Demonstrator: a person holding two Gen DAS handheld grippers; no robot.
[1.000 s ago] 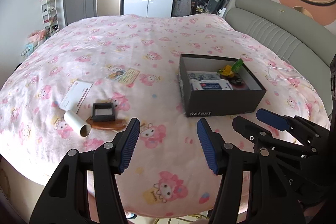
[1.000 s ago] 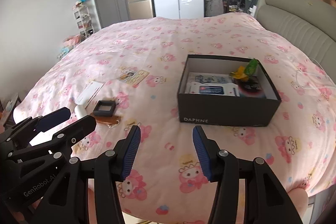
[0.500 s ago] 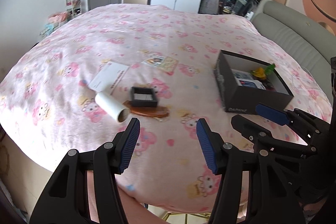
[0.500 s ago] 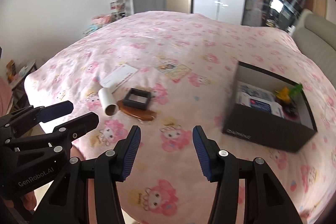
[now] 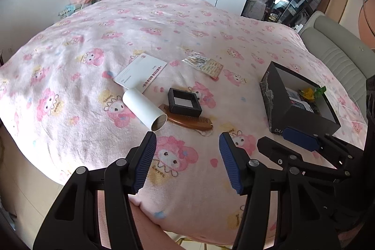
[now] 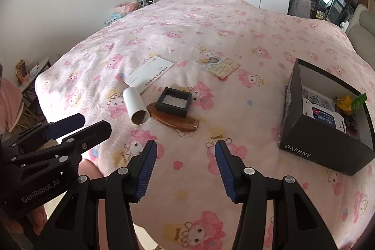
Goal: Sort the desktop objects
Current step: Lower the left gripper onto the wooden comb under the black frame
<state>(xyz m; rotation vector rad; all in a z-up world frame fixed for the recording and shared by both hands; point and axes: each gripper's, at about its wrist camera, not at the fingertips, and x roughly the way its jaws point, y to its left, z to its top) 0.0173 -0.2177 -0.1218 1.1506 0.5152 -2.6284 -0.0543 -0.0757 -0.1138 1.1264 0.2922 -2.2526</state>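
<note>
Your left gripper [image 5: 187,161] and right gripper [image 6: 184,168] both gape empty — black box [image 6: 325,144], frame right, holds wipes pack [image 6: 324,115] and yellow-green packet [image 6: 349,102].

Both grippers are black plastic linkages. The left gripper [image 5: 186,162] and the right gripper [image 6: 184,166] carry ribbed blue pads and silver screws at the joints. White "GenRobot.AI" lettering marks the left gripper's side.
</note>
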